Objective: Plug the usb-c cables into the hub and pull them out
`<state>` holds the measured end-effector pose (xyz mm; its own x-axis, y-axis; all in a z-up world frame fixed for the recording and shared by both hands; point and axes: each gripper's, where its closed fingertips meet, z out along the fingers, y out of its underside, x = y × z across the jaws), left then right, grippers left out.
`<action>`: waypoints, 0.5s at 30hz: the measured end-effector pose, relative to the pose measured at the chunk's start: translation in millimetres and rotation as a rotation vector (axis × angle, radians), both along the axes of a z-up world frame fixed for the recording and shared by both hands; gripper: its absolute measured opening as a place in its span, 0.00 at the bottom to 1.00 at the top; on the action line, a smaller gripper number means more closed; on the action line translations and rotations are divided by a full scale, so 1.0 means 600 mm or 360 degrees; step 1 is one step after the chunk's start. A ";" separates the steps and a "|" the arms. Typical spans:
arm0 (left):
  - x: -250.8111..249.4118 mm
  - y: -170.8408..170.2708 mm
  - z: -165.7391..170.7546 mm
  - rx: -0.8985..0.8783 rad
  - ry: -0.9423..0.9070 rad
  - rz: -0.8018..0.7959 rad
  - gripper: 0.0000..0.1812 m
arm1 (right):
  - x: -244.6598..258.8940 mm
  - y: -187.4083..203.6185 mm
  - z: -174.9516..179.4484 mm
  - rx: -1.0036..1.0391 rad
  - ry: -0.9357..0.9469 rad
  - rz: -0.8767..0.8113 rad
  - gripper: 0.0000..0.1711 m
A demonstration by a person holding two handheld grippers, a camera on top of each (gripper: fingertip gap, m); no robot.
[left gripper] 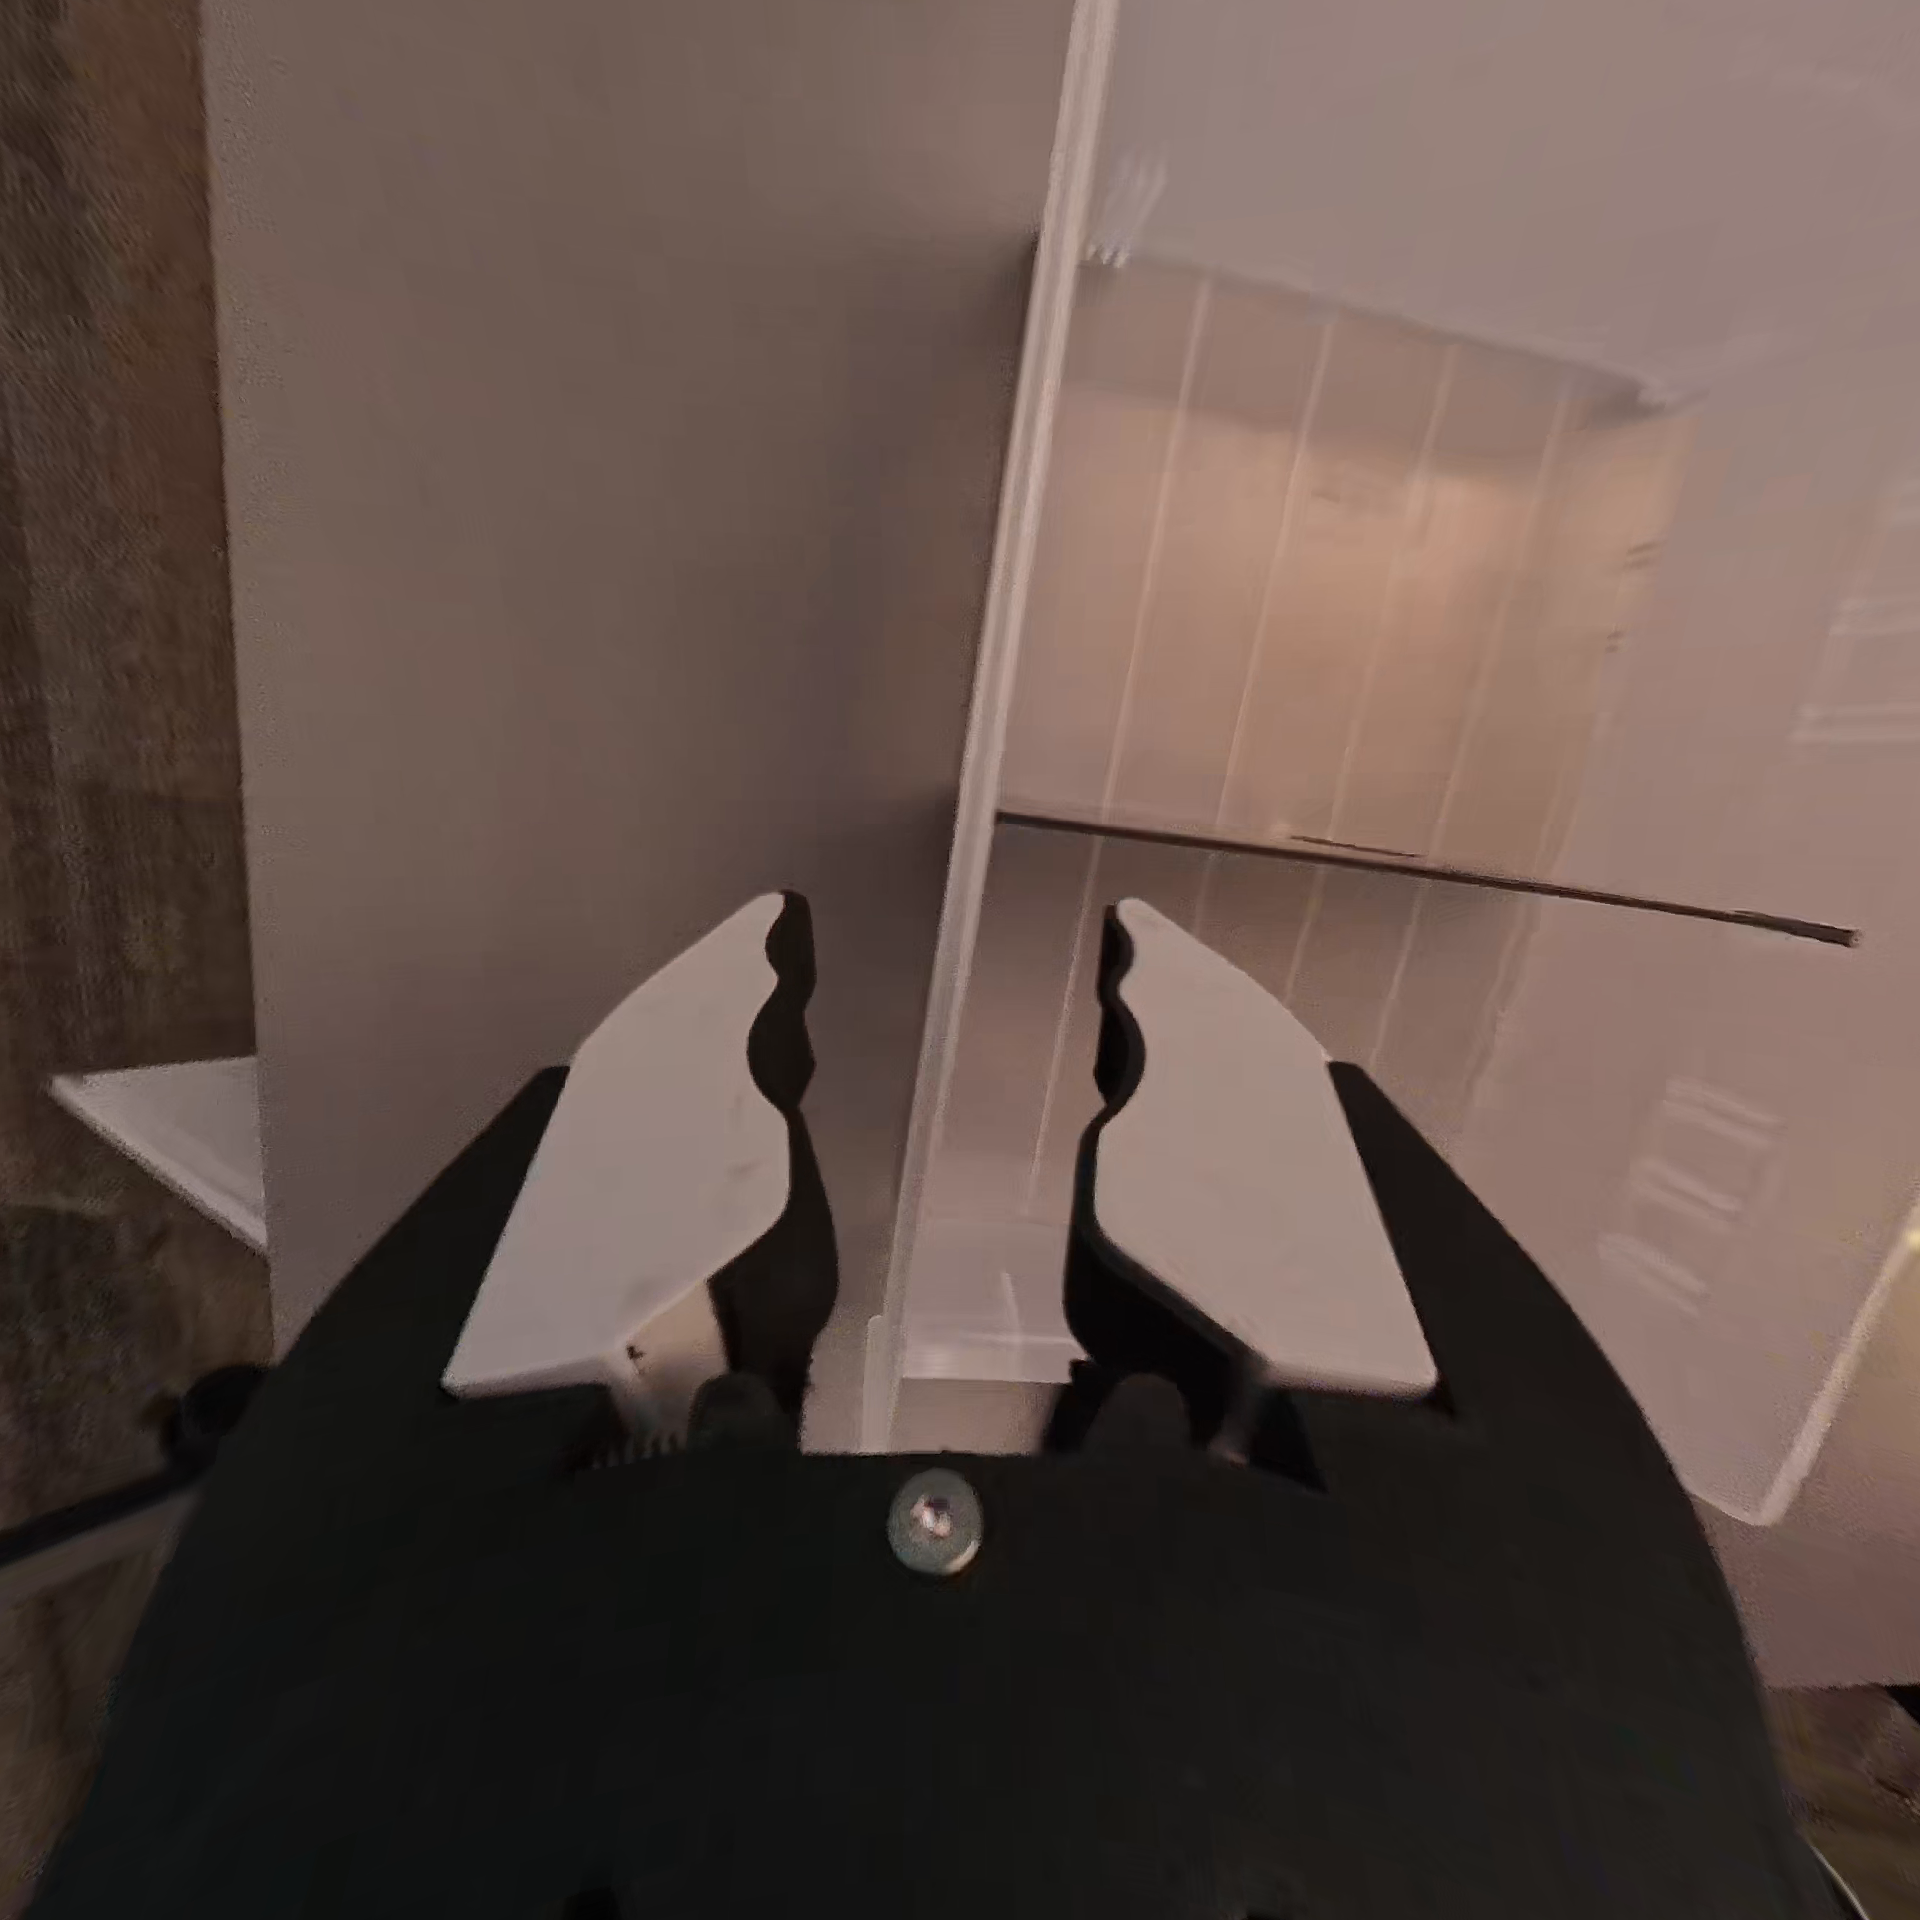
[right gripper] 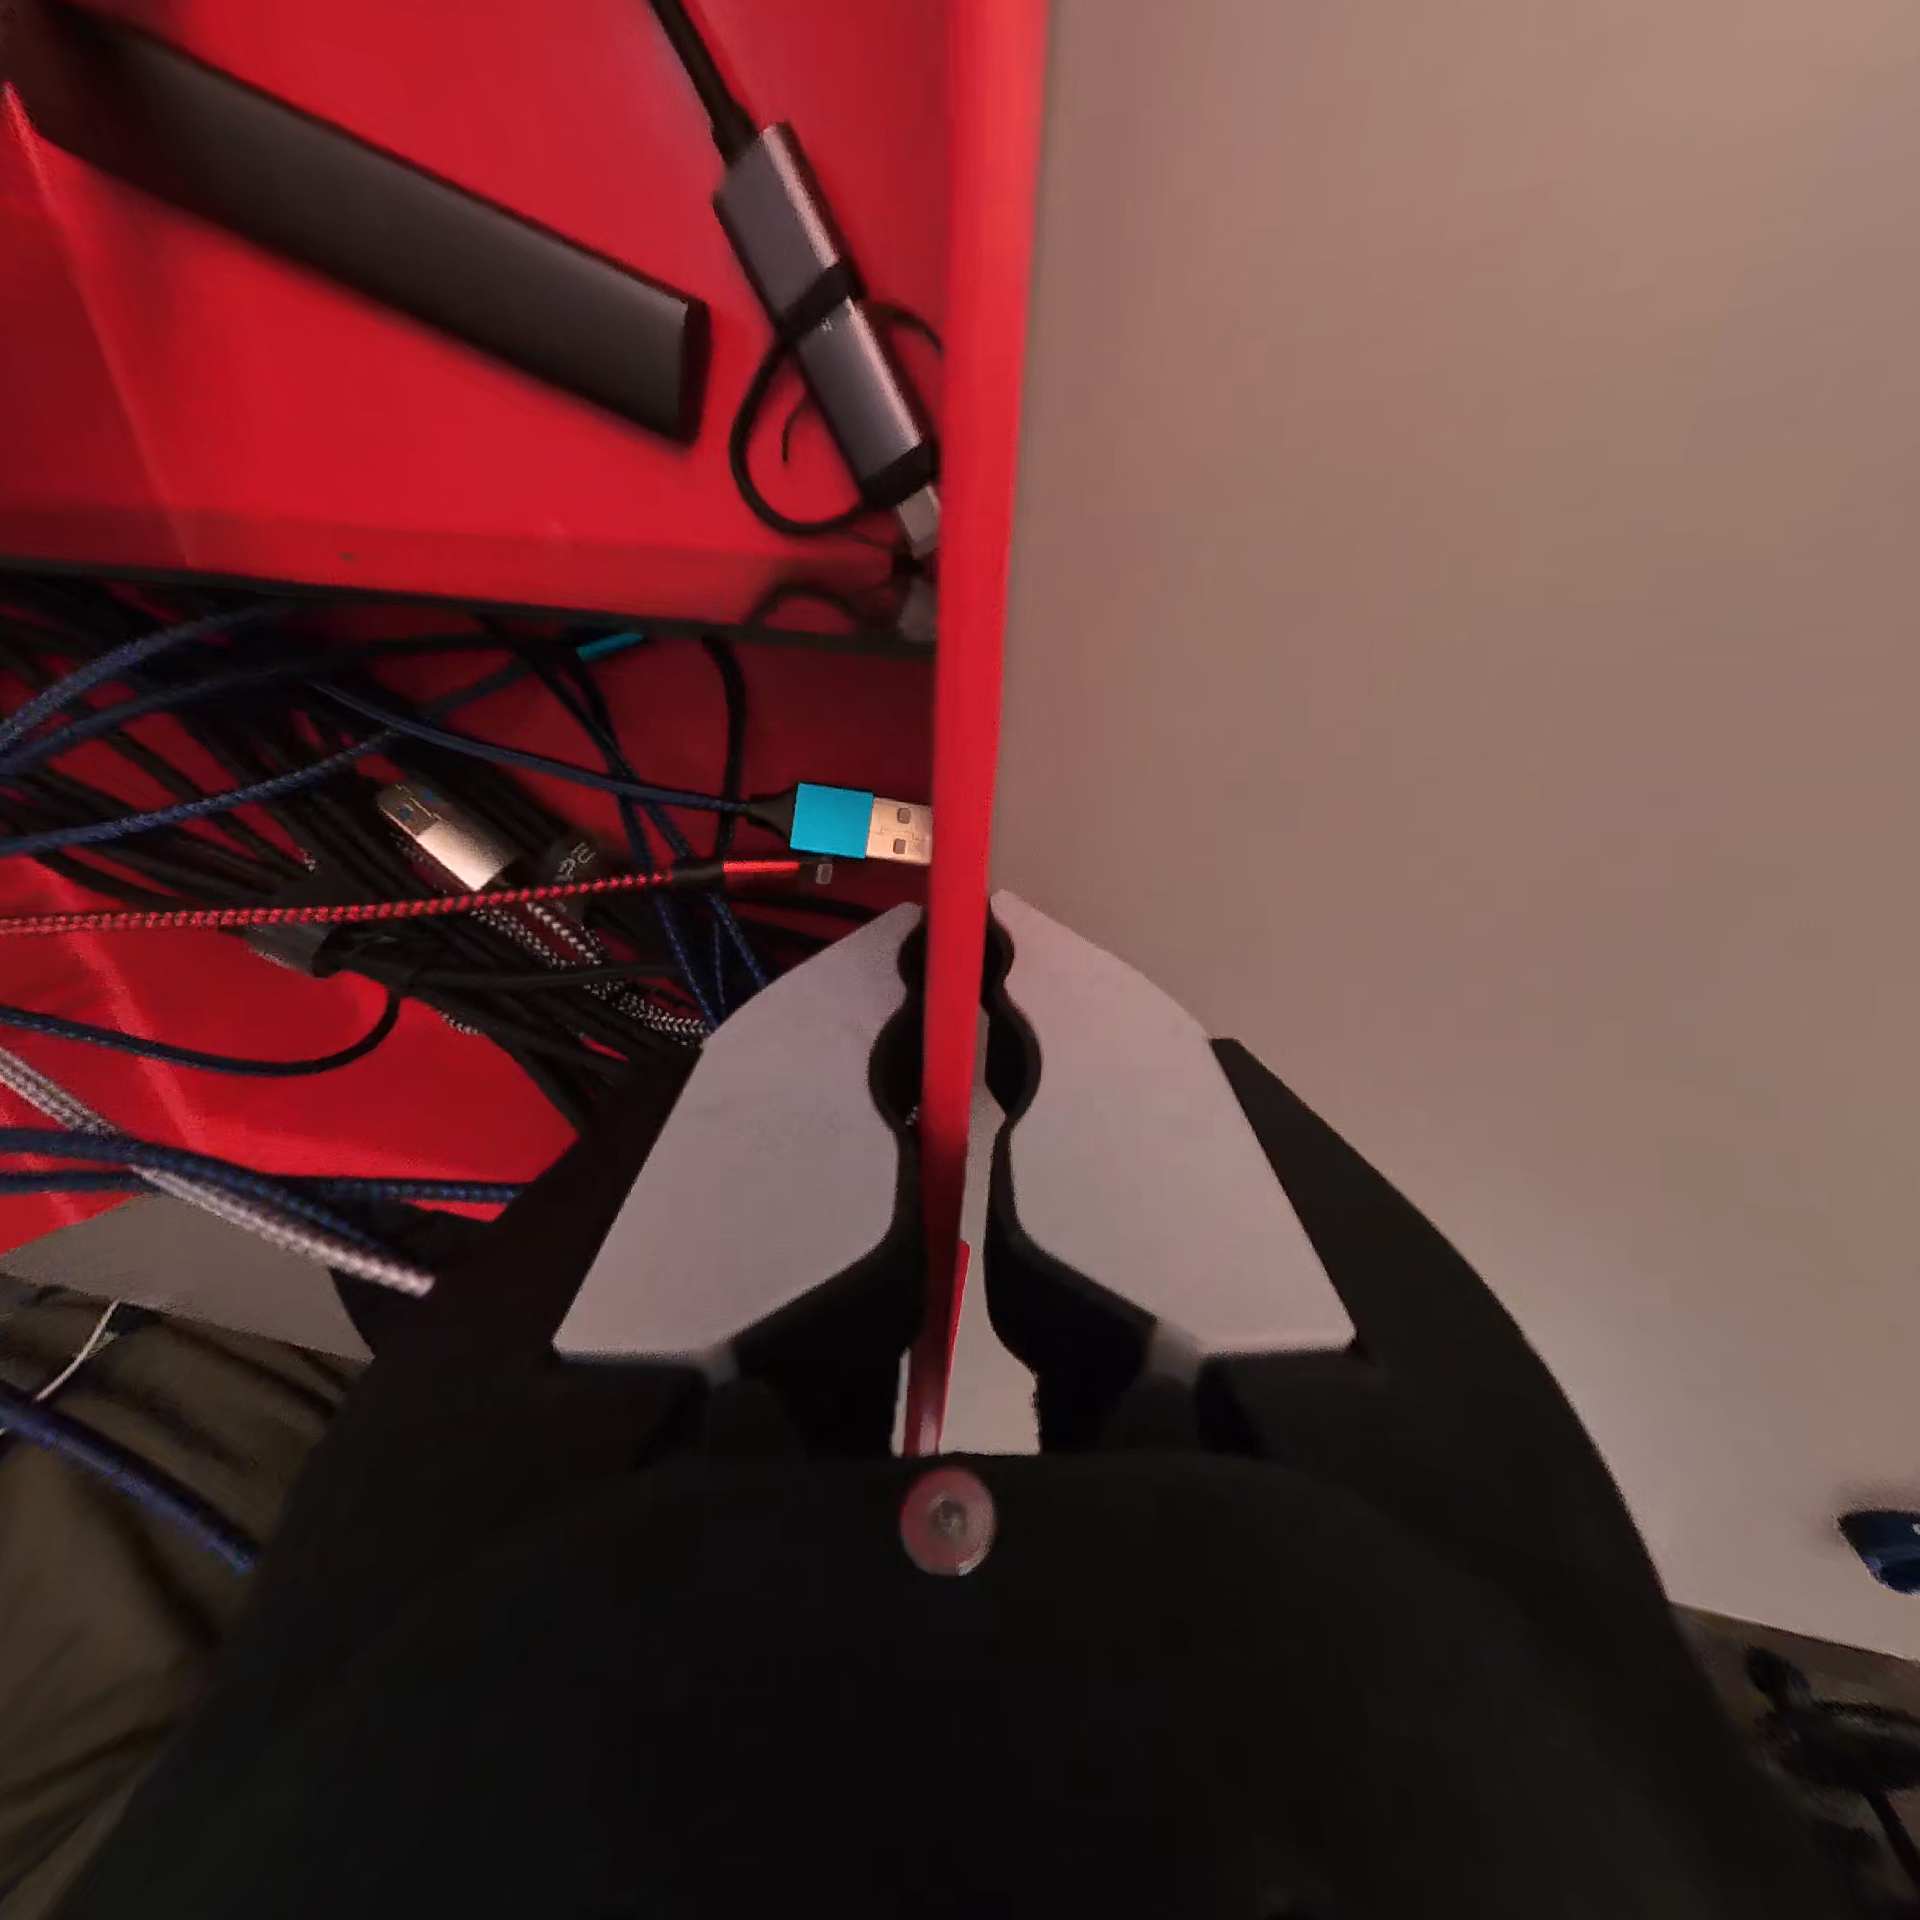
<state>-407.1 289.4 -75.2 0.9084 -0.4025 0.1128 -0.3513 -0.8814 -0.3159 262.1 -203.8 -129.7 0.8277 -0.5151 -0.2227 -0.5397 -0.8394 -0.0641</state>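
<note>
Hub [right gripper: 821, 312], a slim grey metal bar, lies untouched inside the red plastic bin [right gripper: 971, 623], whose wall the right gripper [right gripper: 954, 920] pinches; tugging could tip it. Left gripper [left gripper: 956, 920] gapes wide, empty.

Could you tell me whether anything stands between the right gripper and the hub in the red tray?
Yes. The right gripper is shut on the red tray's side wall. The grey hub lies inside, farther along that wall, beyond a black divider.
</note>
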 end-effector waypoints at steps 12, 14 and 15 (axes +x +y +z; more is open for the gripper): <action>0.018 -0.075 -0.108 -0.0673 0.0438 -0.0357 0.02 | -0.057 0.042 0.002 -0.0188 0.0025 0.0190 0.05; 0.064 -0.096 -0.108 -0.0754 0.0393 -0.0458 0.01 | -0.079 0.067 0.002 -0.0209 0.0043 0.0223 0.05; 0.085 -0.109 -0.108 -0.0796 0.0407 -0.0540 0.02 | -0.089 0.081 0.003 -0.0222 0.0037 0.0239 0.05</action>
